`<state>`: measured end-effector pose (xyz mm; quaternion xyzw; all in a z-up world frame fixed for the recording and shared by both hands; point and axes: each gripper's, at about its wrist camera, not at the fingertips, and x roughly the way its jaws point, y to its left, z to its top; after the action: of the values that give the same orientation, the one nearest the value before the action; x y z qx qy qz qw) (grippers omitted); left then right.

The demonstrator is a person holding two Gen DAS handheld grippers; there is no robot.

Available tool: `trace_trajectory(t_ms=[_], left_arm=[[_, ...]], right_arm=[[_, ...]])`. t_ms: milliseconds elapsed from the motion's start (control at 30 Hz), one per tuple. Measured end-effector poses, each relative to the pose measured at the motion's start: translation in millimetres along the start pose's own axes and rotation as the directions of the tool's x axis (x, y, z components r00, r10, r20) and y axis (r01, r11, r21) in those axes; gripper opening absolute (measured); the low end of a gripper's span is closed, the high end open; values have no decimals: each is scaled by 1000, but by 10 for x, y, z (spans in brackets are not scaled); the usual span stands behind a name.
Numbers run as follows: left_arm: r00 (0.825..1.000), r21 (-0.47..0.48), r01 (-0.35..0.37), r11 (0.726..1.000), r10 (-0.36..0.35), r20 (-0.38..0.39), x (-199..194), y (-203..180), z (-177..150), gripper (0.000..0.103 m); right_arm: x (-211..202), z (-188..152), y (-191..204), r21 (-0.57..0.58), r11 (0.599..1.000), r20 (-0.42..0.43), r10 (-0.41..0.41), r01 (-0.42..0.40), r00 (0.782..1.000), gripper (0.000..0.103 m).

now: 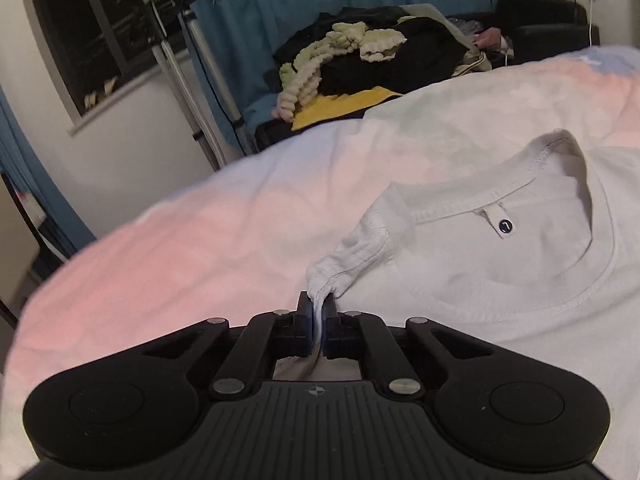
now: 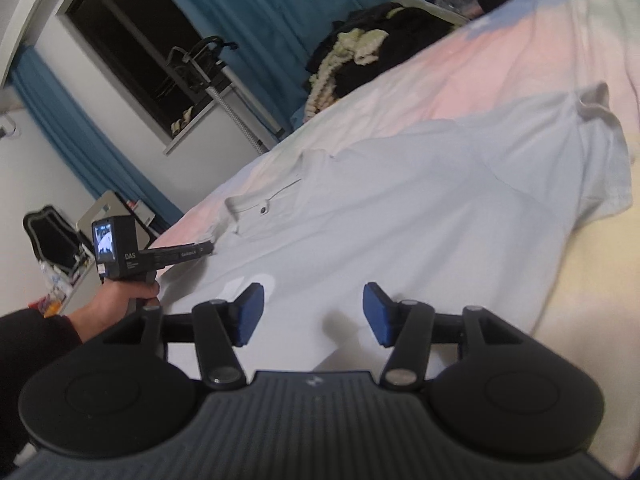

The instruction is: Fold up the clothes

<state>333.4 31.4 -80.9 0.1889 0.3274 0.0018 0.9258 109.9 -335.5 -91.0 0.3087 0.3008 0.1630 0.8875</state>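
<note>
A white T-shirt [image 1: 500,276] lies spread on the bed, its round collar and small neck label [image 1: 505,226] facing up. My left gripper [image 1: 318,308] is shut on a bunched pinch of the shirt's shoulder seam beside the collar. In the right wrist view the same white T-shirt [image 2: 420,208] stretches away across the bed, one sleeve [image 2: 600,128] at the far right. My right gripper [image 2: 313,314] hovers open over the shirt's near part, nothing between its blue pads [image 2: 252,312]. The left gripper [image 2: 206,249], held by a hand [image 2: 120,300], touches the collar at the left.
The bed carries a pink and white sheet [image 1: 180,240]. Beyond it lies a pile of dark, cream and yellow clothes [image 1: 360,60] before a teal curtain [image 1: 300,0]. A dark window [image 2: 136,48] and metal poles [image 1: 188,92] stand at the left.
</note>
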Motion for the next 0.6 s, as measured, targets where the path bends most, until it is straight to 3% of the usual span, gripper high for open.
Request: trace_trajectory(t_ms=[167, 433, 500, 567, 600], left_arm=[[995, -52, -95, 994, 95, 3, 18, 110, 253, 4], [994, -139, -101, 985, 97, -41, 338, 119, 153, 6], [997, -159, -80, 984, 77, -23, 290, 152, 130, 18], [999, -181, -39, 983, 38, -9, 155, 234, 140, 58], [1000, -190, -25, 981, 26, 6, 53, 288, 139, 64]], right_arm=[[-78, 5, -13, 35, 999, 23, 4, -5, 1000, 56], [-37, -10, 15, -19, 999, 34, -49, 50, 998, 56], [36, -13, 21, -30, 998, 24, -58, 59, 998, 56], [121, -22, 34, -41, 997, 11, -61, 61, 998, 56], [155, -27, 49, -51, 996, 5, -67, 67, 998, 56]])
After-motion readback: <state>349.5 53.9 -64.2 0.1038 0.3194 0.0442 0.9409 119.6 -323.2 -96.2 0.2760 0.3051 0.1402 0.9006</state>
